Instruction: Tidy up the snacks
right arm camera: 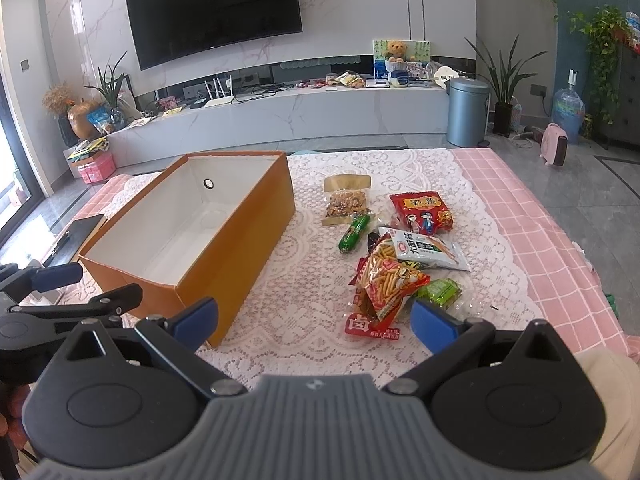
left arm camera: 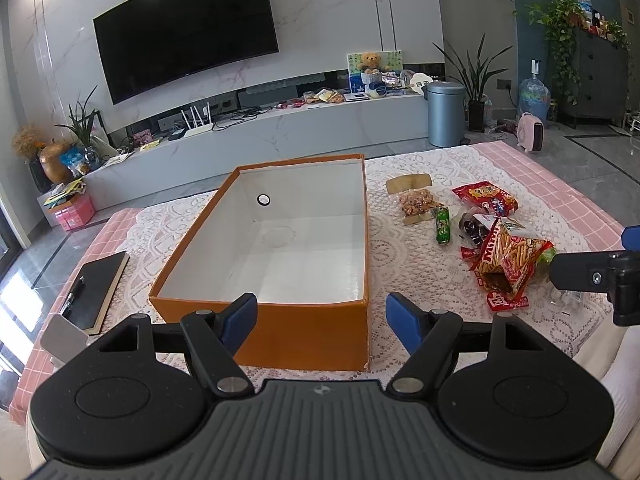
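An empty orange box [left arm camera: 280, 332] with a white inside stands on the lace-covered table [left arm camera: 420, 272]. To its right lies a pile of snacks: a nut pouch [right arm camera: 347, 200], a small green packet [right arm camera: 354, 233], a red bag [right arm camera: 421, 212], a white pouch [right arm camera: 424, 250], a bag of orange sticks [right arm camera: 390, 284] and a green wrapped sweet [right arm camera: 440, 293]. My left gripper [left arm camera: 322, 322] hangs open in front of the box's near wall, holding nothing. My right gripper [right arm camera: 314, 322] is open too, just short of the stick bag [left arm camera: 512, 258], nothing between its blue pads [right arm camera: 434, 322].
A black notebook with a pen [left arm camera: 94, 292] and a phone [left arm camera: 64, 340] lie left of the box. A pink checked cloth [right arm camera: 540, 216] covers the table under the lace. Beyond the table are a TV wall, a low cabinet [left arm camera: 280, 128] and a grey bin [left arm camera: 445, 114].
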Available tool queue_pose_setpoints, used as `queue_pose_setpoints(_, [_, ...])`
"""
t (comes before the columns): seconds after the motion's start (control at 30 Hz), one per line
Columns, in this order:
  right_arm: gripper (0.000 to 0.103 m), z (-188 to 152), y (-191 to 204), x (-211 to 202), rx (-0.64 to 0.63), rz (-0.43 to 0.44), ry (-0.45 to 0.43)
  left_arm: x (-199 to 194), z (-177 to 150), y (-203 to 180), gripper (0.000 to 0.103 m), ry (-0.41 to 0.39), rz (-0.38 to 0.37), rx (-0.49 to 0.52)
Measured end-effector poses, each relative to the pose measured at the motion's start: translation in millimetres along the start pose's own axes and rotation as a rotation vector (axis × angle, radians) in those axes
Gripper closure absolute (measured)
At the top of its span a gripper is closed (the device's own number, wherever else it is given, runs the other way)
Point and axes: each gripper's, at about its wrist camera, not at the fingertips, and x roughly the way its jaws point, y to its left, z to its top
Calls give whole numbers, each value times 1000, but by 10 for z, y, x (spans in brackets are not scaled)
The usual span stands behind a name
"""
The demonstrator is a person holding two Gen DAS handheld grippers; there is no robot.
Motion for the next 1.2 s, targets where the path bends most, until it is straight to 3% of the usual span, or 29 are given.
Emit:
queue_pose_setpoints(0.97, [3,-1,60,69,-6,-3,36,3,-5,4,17,3,-12,-1])
queue_pose_setpoints(1.2, [4,-23,-5,108,-18,-17,12,8,121,-87,17,-20,-47,32])
